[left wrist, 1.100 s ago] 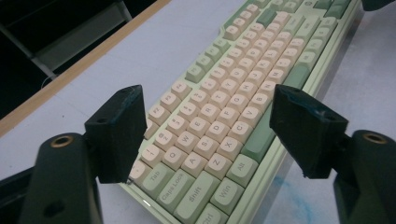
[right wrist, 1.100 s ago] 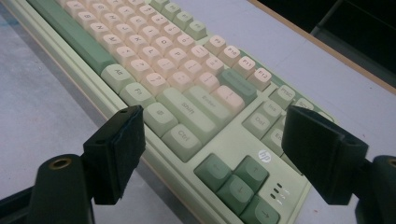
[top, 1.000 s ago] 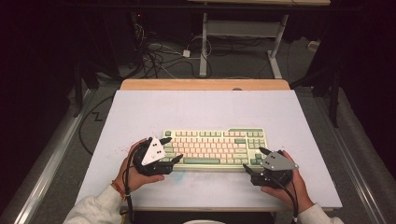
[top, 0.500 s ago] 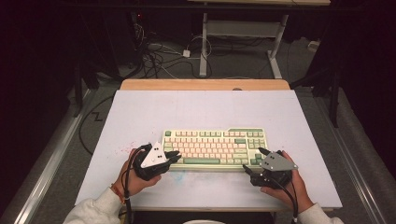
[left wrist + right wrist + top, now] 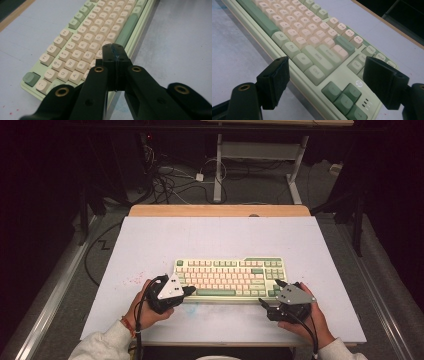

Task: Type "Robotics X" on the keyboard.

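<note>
White worktop (image 5: 150, 245): keyboard carried near its front edge.
Keyboard (image 5: 230, 275): green and cream, lying flat between both grippers.
Right gripper (image 5: 324, 82): fingers spread, keyboard's arrow-key corner framed between them.
Left gripper (image 5: 115, 58): fingers just pressed together, nothing pinched, over keyboard's front edge.

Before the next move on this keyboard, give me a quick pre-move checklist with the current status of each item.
1. Pale green and cream keyboard lies flat on the white table mat: ok.
2. Left hand-held gripper has just closed with nothing between its jaws: ok for pressing a key, not ok for gripping.
3. Left tip hovers above the keyboard's near left edge; contact with a key: cannot tell.
4. Right hand-held gripper open at the keyboard's right front corner, over the dark green arrow keys: ok.
5. Right pads clear of the keyboard: ok.
</note>
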### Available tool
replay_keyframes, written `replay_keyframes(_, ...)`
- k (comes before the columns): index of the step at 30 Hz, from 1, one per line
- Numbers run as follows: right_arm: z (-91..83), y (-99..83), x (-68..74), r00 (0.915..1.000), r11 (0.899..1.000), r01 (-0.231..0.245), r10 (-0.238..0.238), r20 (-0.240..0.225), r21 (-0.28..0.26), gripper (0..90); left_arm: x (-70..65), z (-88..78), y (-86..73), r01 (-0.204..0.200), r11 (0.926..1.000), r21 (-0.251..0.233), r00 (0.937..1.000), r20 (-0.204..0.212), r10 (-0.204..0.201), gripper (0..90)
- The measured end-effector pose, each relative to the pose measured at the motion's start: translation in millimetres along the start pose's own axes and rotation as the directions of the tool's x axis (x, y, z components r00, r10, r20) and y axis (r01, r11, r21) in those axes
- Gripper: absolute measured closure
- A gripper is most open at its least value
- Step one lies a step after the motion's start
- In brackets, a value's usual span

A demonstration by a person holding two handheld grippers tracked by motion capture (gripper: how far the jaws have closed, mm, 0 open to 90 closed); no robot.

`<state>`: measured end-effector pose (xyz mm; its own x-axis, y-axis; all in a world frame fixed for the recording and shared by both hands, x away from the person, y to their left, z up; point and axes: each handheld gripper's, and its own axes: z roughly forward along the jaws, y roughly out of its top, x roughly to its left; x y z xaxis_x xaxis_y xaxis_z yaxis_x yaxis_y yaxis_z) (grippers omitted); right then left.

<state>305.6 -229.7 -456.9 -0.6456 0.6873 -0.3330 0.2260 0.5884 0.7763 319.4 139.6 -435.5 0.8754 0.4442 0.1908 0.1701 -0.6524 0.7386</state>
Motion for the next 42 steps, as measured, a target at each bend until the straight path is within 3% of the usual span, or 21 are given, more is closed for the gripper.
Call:
replay_keyframes(14, 1.4, -0.9, -0.8, 1.0, 1.0, 0.004, -0.004, -0.001, 0.006, 21.8, 1.2, 28.1, 14.7, -0.033, 0.9985, 0.044, 0.9986, 0.043, 0.032, 88.0)
replay_keyframes(28, 3.0, -2.5, -0.3, 0.9998, 1.0, 0.015, -0.015, -0.011, 0.02, 21.8, -0.4, 61.7, 27.5, -0.072, 0.9919, 0.105, 0.9944, 0.085, 0.063, 88.0)
replay_keyframes(36, 3.2, -2.8, 0.2, 0.9997, 1.0, 0.02, -0.02, -0.013, 0.022, 21.7, -0.9, 69.1, 29.6, -0.096, 0.9841, 0.149, 0.9934, 0.076, 0.086, 87.8)
replay_keyframes(40, 3.9, -3.2, 0.5, 0.9996, 0.999, 0.025, -0.025, -0.016, 0.026, 21.7, -1.1, 68.4, 30.3, -0.104, 0.9834, 0.149, 0.9929, 0.072, 0.094, 87.7)
replay_keyframes(42, 3.9, -3.2, 0.6, 0.9995, 0.999, 0.026, -0.026, -0.017, 0.026, 21.7, 0.3, 63.1, 32.0, -0.098, 0.9874, 0.124, 0.9933, 0.074, 0.089, 86.6)
